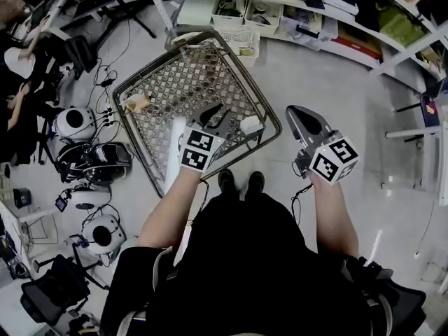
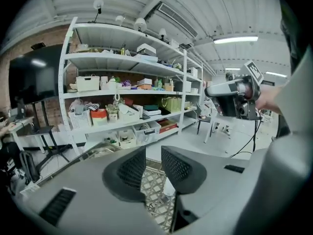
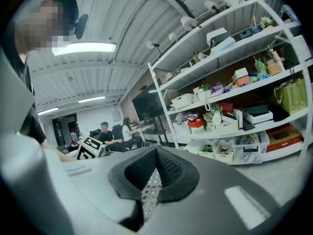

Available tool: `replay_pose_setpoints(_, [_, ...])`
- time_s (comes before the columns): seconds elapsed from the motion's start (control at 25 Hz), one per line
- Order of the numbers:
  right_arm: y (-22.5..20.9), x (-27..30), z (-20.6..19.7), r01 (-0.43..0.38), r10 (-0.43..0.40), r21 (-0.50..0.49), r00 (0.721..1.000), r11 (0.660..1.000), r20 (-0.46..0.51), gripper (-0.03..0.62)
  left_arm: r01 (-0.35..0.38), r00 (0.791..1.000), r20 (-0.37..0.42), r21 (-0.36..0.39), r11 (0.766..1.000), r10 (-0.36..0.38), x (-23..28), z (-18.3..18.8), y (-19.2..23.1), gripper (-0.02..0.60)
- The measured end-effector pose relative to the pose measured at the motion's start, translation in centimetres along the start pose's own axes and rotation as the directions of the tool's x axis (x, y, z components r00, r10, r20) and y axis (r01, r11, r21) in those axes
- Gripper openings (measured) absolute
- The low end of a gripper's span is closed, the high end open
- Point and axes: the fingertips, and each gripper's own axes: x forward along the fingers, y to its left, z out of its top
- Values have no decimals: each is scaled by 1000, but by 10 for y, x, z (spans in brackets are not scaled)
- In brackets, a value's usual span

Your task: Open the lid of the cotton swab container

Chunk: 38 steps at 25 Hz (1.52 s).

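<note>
The right gripper (image 3: 155, 153) had its two black, ribbed jaws closed tip to tip with nothing between them, and a lattice-patterned surface (image 3: 148, 194) showed through the narrow gap below the tips. A white shelving rack (image 3: 172, 112) loaded with bins, boxes and a green bag (image 3: 293, 95) filled the right side. At far left, the left gripper's marker cube (image 3: 88, 148) appeared in front of two seated people (image 3: 104, 132), under a lit ceiling strip (image 3: 84, 48).

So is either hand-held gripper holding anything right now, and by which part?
Nothing is held. The left hand-held gripper has its jaws apart with only air between them; the right hand-held gripper is shut on nothing.
</note>
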Motion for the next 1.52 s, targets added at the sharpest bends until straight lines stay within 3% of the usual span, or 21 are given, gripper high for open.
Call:
replay_pose_setpoints(0.36, [-14,-13,43,-34,35,-10,993,999,115,9,-91,994,64,-16,996,92,-26,52,2,86])
replay_pose_setpoints(0.88, [-10,-29,86,4,16,-96,979,995,204,8,-163,970,174,-40,986,168,-54,98,10,23])
replay_pose_setpoints(1.52, [-7,-28,79,1,20,-116,984,993,174,8,-172,963,198,-68,983,183,-54,105,7,6])
